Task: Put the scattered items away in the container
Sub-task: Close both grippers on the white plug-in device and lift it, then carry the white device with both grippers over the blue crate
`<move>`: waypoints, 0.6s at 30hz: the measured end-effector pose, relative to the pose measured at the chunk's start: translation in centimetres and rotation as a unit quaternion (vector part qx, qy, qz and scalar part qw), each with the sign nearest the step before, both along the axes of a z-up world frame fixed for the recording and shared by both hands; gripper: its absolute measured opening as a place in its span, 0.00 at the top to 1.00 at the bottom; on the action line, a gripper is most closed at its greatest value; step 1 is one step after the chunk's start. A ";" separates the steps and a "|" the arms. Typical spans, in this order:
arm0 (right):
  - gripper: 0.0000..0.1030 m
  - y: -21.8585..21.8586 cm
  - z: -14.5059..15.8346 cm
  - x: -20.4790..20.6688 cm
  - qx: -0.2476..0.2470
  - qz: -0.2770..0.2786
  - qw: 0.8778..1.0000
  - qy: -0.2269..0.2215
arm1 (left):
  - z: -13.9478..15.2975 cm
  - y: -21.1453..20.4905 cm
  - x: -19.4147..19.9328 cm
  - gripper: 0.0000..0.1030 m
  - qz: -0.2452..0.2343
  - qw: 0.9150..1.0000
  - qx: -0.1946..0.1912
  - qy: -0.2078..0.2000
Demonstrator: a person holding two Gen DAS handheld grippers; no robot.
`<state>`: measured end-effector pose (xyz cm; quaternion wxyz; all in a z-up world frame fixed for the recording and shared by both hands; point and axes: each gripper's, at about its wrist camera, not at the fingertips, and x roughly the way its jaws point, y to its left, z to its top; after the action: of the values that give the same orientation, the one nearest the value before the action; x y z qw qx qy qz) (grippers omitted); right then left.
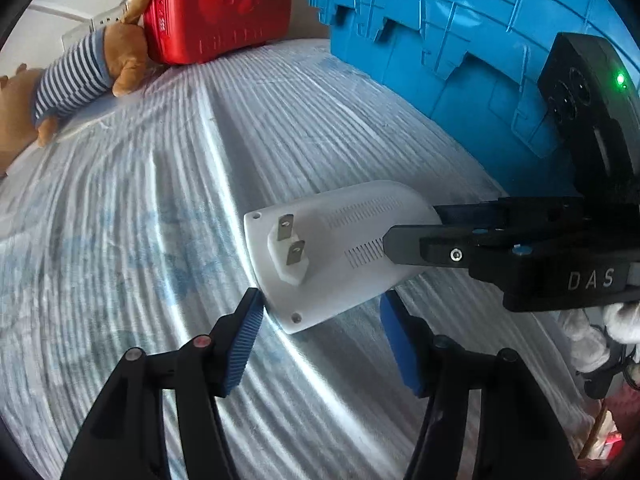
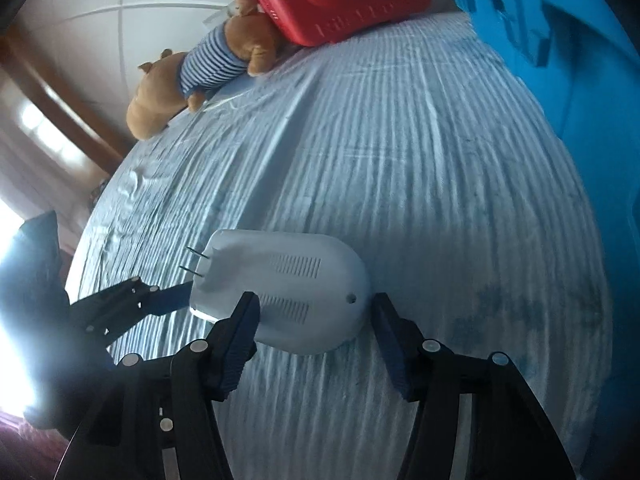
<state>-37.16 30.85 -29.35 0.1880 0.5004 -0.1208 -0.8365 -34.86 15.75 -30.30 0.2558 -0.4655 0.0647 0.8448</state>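
1. The big blue plastic crate fills the upper right of both views; its inside is hidden.
2. The red plastic case with an embossed bear sits top centre, touching a brown plush toy in a striped shirt.
3. The white plug-in adapter lies mid-frame on the pale blue ribbed bedsheet.
4. The right gripper is spread wide around the adapter's rounded end.
5. The left gripper, also wide, nears its pronged end.
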 end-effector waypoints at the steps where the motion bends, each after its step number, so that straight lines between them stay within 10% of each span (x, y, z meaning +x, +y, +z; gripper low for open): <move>1: 0.44 -0.1 0.4 0.2 0.002 0.002 1.000 0.005 | 0.4 -0.1 0.3 0.42 0.001 1.000 -0.002 0.005; 18: 0.44 -4.3 11.4 5.7 -0.018 0.067 0.996 0.064 | 12.6 -5.0 8.3 0.42 0.050 0.996 -0.014 0.069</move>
<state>-31.45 26.57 -17.98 0.2598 0.4491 -0.0901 -0.8501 -26.58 10.80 -17.74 0.2016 -0.4123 0.0704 0.8857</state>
